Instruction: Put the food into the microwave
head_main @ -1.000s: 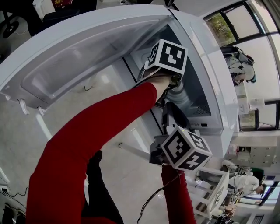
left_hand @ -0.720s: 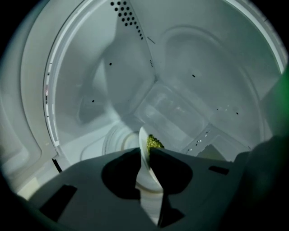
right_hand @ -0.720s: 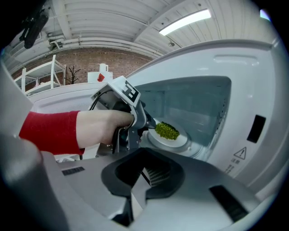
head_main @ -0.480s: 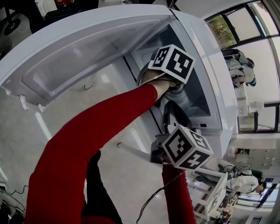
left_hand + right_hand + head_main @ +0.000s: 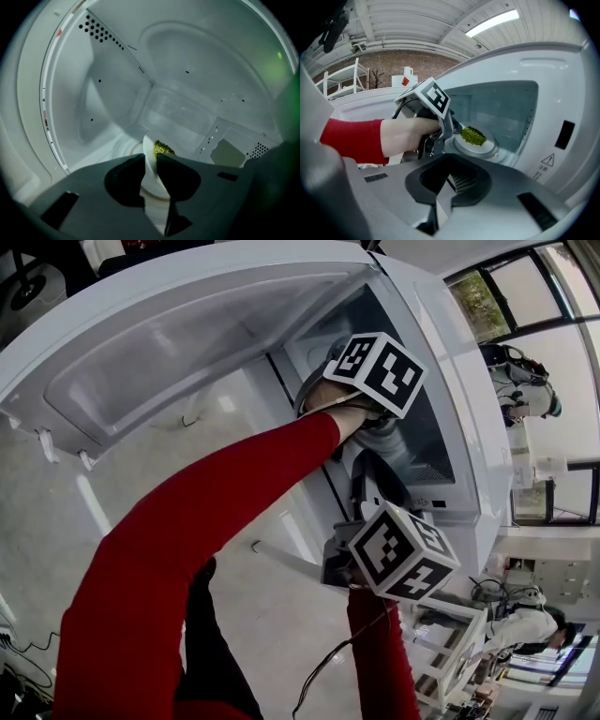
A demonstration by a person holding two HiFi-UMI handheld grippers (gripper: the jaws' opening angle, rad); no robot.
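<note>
The white microwave (image 5: 457, 381) stands open, its door (image 5: 187, 343) swung out to the left. Inside, a white plate (image 5: 482, 146) with green food (image 5: 473, 136) rests flat on the turntable. My left gripper (image 5: 150, 161) reaches into the cavity. Its jaws are opening, and the plate's rim (image 5: 149, 152) stands between them, with the food (image 5: 163, 148) just beyond. My right gripper (image 5: 439, 201) hangs outside in front of the opening, shut with nothing in it, looking at the left gripper (image 5: 452, 129) at the plate's near-left edge.
The microwave's front panel with a warning label (image 5: 547, 161) lies to the right of the opening. A white rack (image 5: 450, 652) stands at the lower right. People (image 5: 520, 381) are in the background by the windows. Grey floor lies below the door.
The left gripper has rolled about its own axis, so its marker cube has turned and shifted slightly right. The right gripper has stayed where it was.
</note>
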